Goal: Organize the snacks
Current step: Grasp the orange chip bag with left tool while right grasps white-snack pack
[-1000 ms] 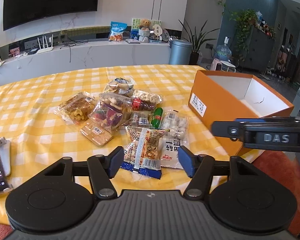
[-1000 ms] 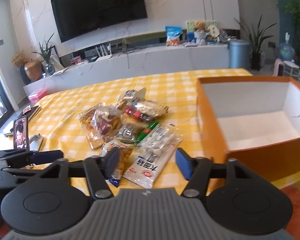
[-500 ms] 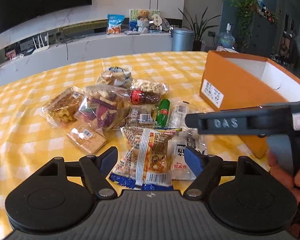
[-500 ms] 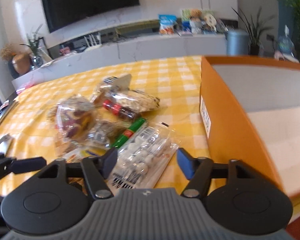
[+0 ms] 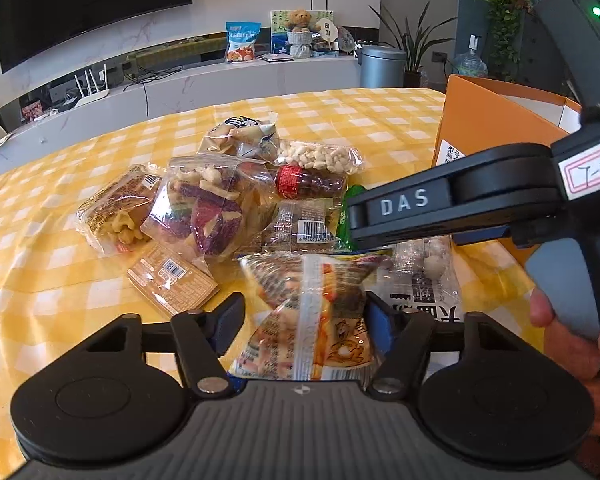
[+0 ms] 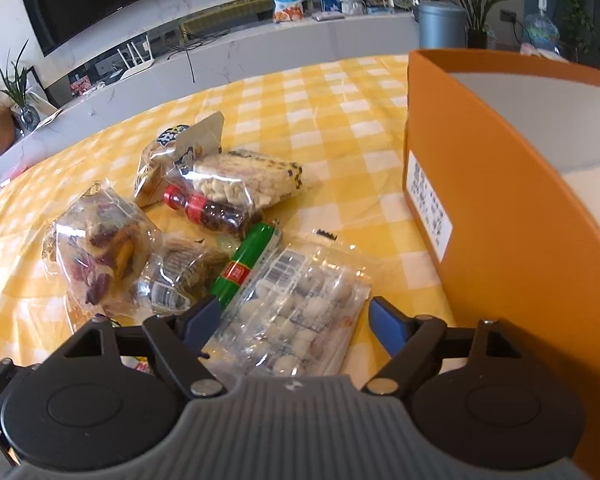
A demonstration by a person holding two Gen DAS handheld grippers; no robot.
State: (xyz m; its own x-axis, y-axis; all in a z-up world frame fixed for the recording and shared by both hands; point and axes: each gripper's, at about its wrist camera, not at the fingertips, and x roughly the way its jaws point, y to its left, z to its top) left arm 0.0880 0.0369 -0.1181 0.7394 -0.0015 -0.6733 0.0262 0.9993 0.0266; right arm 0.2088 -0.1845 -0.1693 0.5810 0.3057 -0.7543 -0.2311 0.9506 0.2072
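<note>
To your left the yellow checked worktop (image 5: 40, 248) lies bare out to its curved far edge, so that side has room. Your left gripper (image 5: 306, 320) has its jaws wide apart around a cartoon-printed snack bag (image 5: 312, 320) at the near end of the pile; I can't tell whether either pad touches it, and nothing is clamped. Left of that bag lies a flat brown packet (image 5: 172, 280) with a barcode. Beyond it are a clear pack of yellow biscuits (image 5: 116, 212) and a clear bag of purple and yellow chips (image 5: 208, 208), touching each other. Further right sit a bag of pale puffed pieces (image 5: 320, 156) and a small red-labelled bottle (image 5: 308, 182), crowded together.

Your right gripper (image 6: 296, 320) reaches across the pile. Its jaws are spread wide around a clear pack of white round sweets (image 6: 300, 312), which lies flat on the worktop. A green tube (image 6: 246, 264) lies just beside that pack's left edge. At the right, near the sweets, stands the orange box (image 6: 500, 216); its white inside shows nothing in the part visible. A strip of worktop separates the box from the pile.
</note>
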